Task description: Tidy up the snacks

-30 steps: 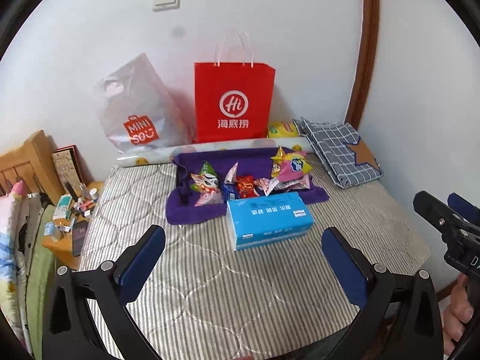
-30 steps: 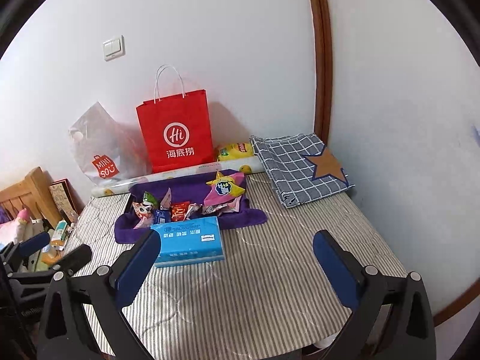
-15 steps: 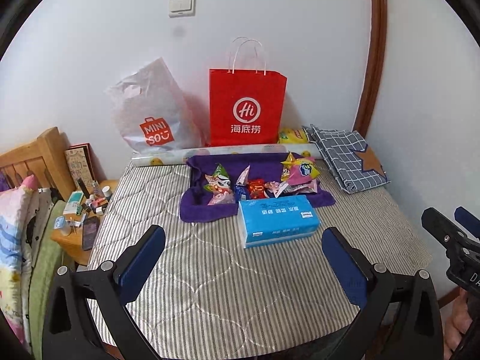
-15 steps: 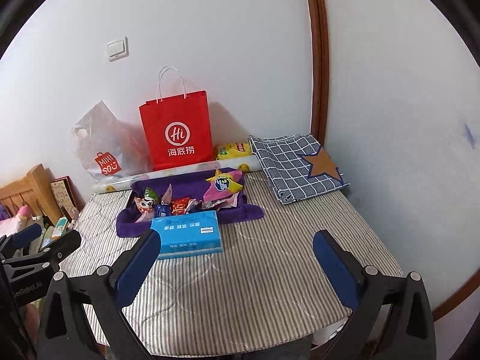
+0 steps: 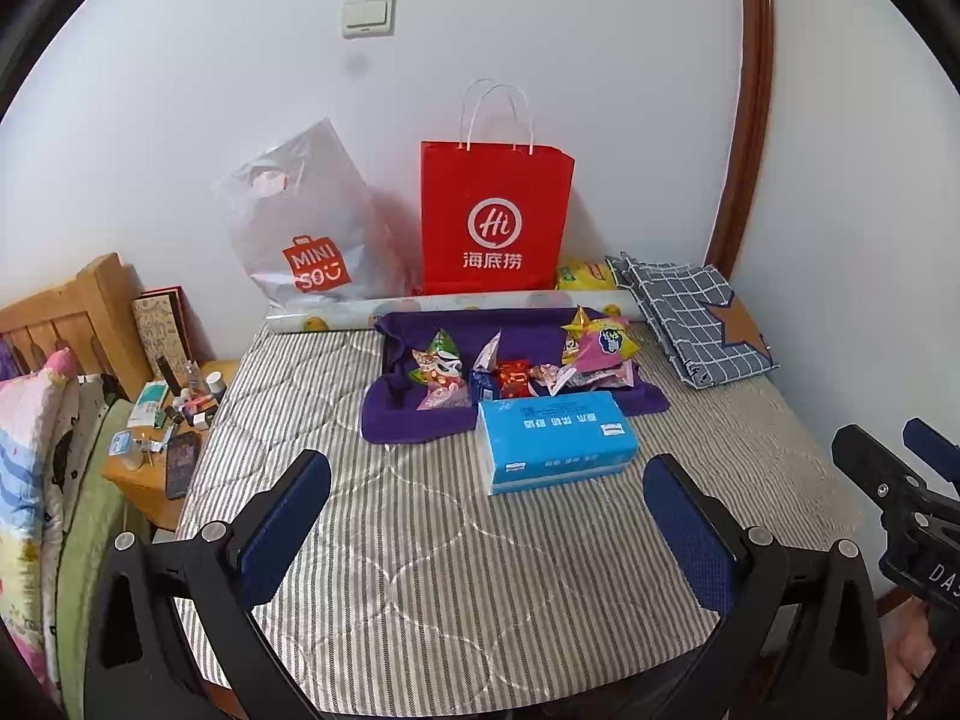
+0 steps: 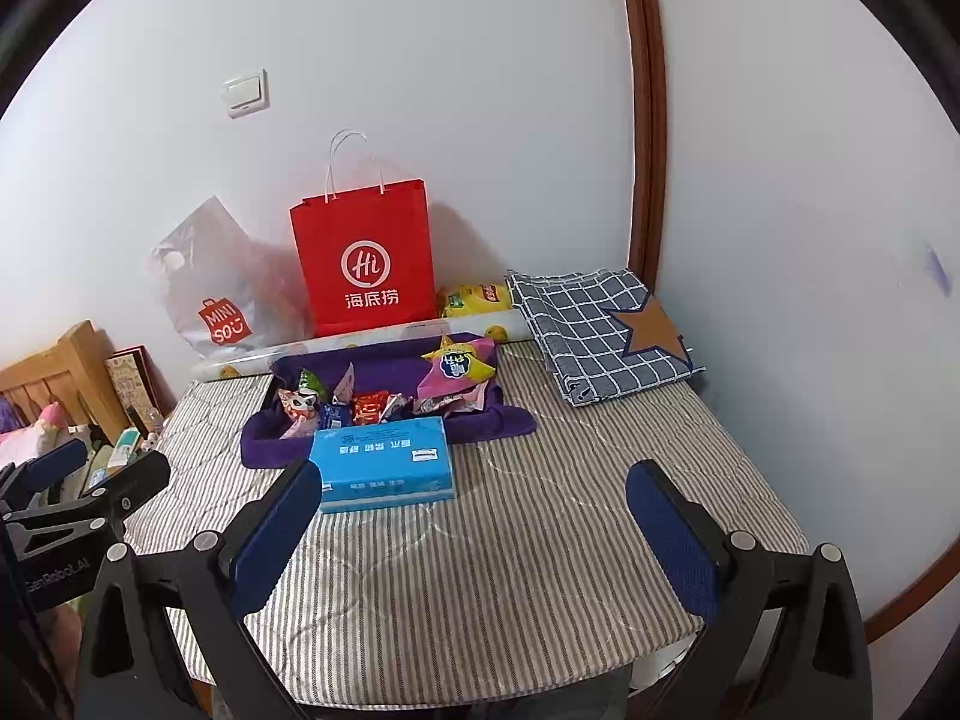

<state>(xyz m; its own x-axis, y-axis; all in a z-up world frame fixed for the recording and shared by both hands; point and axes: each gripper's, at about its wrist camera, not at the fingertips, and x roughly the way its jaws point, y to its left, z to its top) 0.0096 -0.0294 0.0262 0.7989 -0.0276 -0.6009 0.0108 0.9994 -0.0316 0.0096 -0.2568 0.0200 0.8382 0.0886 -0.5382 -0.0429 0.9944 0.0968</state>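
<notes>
Left wrist view: left gripper (image 5: 486,534) is held wide apart, nothing gripped.
Right gripper (image 6: 474,531): spread wide, empty.
Ahead: blue tissue box (image 5: 555,441), untouched.

The red paper bag (image 5: 495,217) carries a white "Hi" in a circle above "海底捞". The grey plastic bag (image 5: 303,222) shows "MINISO" on an orange shopping-bag logo. The left gripper's body (image 6: 57,570) reads "GenRobot.AI". Print on the blue tissue pack (image 5: 555,441) is upside down and illegible.
</notes>
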